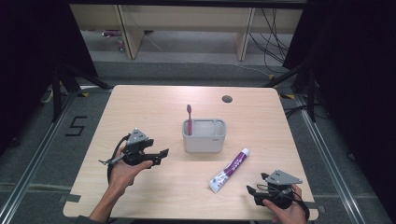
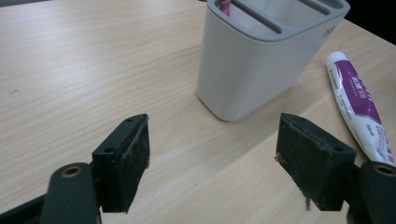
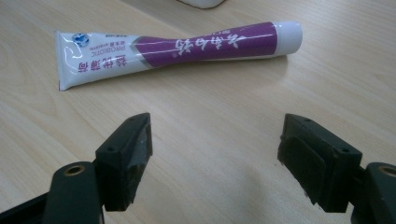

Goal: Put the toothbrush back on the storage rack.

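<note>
The grey holder (image 1: 204,136) stands upright on the table (image 1: 140,107), divided by slats into compartments. A pink toothbrush (image 1: 189,119) stands upright in its left-hand compartment as the high view shows it, head upward and above the rim; the other compartments appear to hold nothing. In the left gripper view the holder (image 2: 261,60) is ahead of the jaws and slightly to their right, with the pink handle (image 2: 225,6) just visible inside the rim.

The left gripper (image 1: 159,156) is held by the left hand (image 1: 122,170) near the holder, apart from it, on the side away from the toothpaste tube (image 1: 229,171). Its jaws stand wide apart, with bare table between the pads; nothing is held or touched.

The right gripper (image 1: 252,191) is held by the right hand (image 1: 285,212) at the near edge of the table. Its jaws also stand wide apart with nothing between them. The tube lies flat on the table just ahead of these jaws (white body, purple band, white cap), crosswise to them in the right gripper view (image 3: 177,52), apart from both pads. In the left gripper view the tube (image 2: 357,105) lies to the right of the holder, beyond the right-hand jaw.
</note>
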`<state>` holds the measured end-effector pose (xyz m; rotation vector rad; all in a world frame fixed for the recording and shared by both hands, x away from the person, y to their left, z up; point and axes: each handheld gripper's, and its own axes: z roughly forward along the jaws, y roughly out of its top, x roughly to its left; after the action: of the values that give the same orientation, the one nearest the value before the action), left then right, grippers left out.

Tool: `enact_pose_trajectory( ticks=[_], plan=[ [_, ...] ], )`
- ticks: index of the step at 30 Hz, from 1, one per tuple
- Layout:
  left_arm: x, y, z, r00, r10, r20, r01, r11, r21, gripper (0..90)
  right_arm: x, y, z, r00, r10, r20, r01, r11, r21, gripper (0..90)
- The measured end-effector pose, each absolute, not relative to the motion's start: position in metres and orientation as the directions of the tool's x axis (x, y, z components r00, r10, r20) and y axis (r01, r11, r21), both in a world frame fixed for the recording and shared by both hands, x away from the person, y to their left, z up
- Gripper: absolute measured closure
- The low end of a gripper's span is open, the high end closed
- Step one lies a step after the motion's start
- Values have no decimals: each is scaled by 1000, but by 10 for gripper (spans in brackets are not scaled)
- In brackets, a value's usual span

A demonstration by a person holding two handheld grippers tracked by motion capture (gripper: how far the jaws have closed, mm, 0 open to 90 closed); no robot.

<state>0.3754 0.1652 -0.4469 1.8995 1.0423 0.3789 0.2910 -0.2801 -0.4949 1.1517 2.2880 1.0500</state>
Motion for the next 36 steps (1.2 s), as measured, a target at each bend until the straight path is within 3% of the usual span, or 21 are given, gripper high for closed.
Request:
enact_pose_trajectory(
  ticks=[18,36],
  plan=[
    [345,180,-481,595,790,-150,529,-244,813,179,290,-280,-493,-592,806,10,535,385,752,260],
    [314,180,-488,640,759,-121,509,-301,806,176,290,-282,-494,-605,797,-12,515,402,757,260]
  ],
)
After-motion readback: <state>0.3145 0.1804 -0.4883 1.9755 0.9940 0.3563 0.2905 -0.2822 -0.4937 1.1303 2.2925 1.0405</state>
